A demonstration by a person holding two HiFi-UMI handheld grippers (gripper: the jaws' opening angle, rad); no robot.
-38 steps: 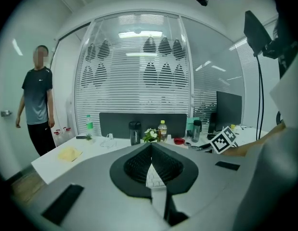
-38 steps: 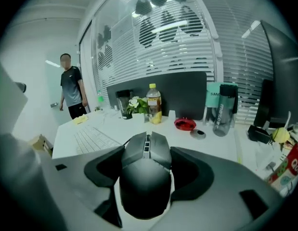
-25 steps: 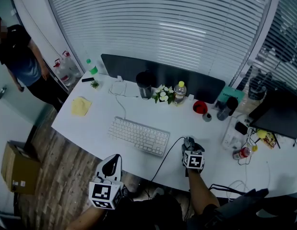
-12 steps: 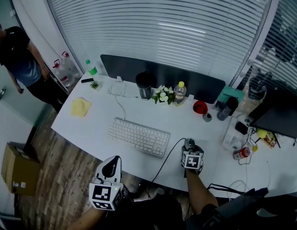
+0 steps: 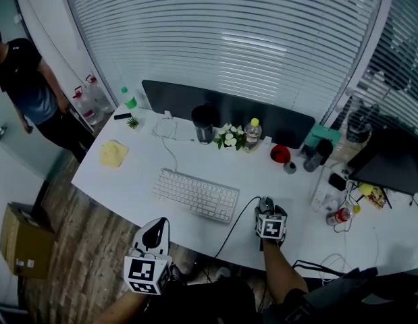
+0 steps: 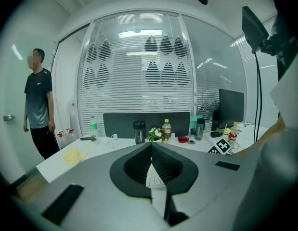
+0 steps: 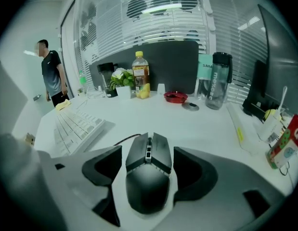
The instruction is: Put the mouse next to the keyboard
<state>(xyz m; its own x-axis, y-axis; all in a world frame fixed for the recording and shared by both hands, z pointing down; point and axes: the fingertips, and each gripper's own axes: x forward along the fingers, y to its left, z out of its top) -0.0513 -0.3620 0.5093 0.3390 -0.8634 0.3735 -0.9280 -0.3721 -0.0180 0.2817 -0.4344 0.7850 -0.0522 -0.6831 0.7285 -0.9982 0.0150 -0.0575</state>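
Mouse: black wired mouse (image 7: 145, 186), flat on the white desk (image 7: 201, 124), just off the right end of the keyboard (image 7: 76, 126) and not touching it.
Mouse cable: the cable (image 7: 123, 139) leaves the mouse's front and curves toward the keyboard side.
Right gripper: the right gripper (image 7: 149, 163) straddles the mouse with its jaws opening; a gap shows on each side and the pads are off it.
Left gripper: the left gripper (image 6: 151, 159) has its jaws together on nothing and is held off the desk's near edge, near-left of the keyboard.
Behind the keyboard: dark tumbler (image 5: 204, 123), potted flowers (image 5: 229, 135) and yellow-capped bottle (image 5: 252, 134), in a row.
Right of the keyboard, further back: red dish (image 5: 280, 153).
Left of the keyboard: yellow cloth (image 5: 113, 152); a person (image 5: 30, 90) stands beyond the desk's end.
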